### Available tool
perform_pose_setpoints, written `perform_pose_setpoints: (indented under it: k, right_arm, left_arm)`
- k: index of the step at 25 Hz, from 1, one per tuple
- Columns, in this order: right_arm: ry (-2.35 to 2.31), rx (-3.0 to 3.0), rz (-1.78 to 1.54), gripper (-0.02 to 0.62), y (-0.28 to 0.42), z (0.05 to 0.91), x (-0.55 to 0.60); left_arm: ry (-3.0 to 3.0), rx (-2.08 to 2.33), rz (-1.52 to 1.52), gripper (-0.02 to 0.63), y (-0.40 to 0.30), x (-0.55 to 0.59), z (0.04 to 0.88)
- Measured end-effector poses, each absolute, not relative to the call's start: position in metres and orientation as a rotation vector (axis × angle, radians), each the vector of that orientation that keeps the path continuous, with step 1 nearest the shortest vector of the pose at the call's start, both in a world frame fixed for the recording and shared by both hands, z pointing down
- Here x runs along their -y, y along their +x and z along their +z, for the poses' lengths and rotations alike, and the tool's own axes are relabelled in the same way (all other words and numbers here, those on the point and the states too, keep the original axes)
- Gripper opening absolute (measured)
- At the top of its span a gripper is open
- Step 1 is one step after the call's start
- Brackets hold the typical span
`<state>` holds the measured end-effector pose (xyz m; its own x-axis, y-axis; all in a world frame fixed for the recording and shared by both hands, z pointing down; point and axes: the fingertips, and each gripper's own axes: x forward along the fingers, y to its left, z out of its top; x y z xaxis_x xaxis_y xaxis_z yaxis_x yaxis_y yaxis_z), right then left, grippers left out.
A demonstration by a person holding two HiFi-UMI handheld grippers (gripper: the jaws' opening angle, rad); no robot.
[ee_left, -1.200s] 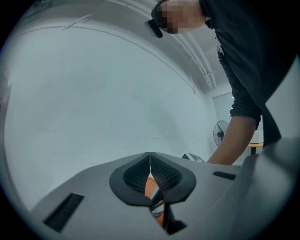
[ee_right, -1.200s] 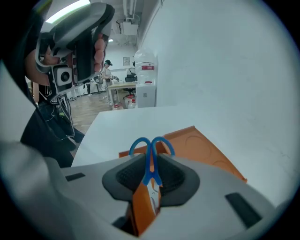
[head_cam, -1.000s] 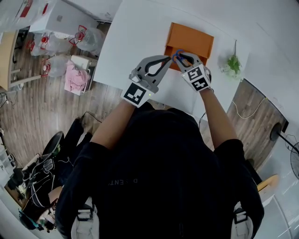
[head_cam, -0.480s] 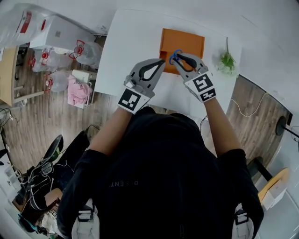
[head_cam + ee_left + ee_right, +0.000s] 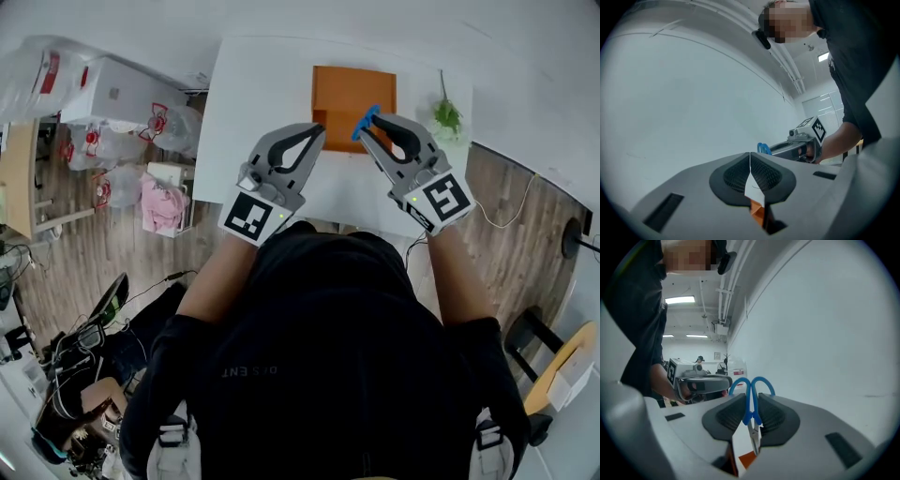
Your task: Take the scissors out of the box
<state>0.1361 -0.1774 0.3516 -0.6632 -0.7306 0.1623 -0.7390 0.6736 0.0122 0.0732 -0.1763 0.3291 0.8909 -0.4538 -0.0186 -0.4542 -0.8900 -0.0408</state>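
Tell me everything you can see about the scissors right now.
The scissors are small, with two bright blue plastic-looking loop handles and thin silvery metal blades. The loops lie side by side and the blades look shut together. The right gripper clamps them just below the loops, so the handles poke out past the jaw tips and the blades point back and down between the pads. They hang in the air over the near edge of the orange box, and only the pads touch them.
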Motion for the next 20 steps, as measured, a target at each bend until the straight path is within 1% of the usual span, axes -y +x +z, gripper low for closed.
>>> perform_pose_setpoints:
  k: [4,11,20]
  right_arm:
    - [1.284,2.78,0.051,0.095,0.15,0.325,0.154]
    - [1.389,2.783,0.041,0.095,0.162,0.32,0.129]
    - [1.449,2.767,0.078,0.095,0.165,0.329,0.129]
  left_arm:
    - [-3.004,-0.686,0.022,0.02,0.083,0.165,0.319]
    - [-3.008,-0.638,0.002,0.02,0.089,0.147,0.32]
    - [-3.024,-0.602,-0.027,0.02,0.094,0.143,0.329]
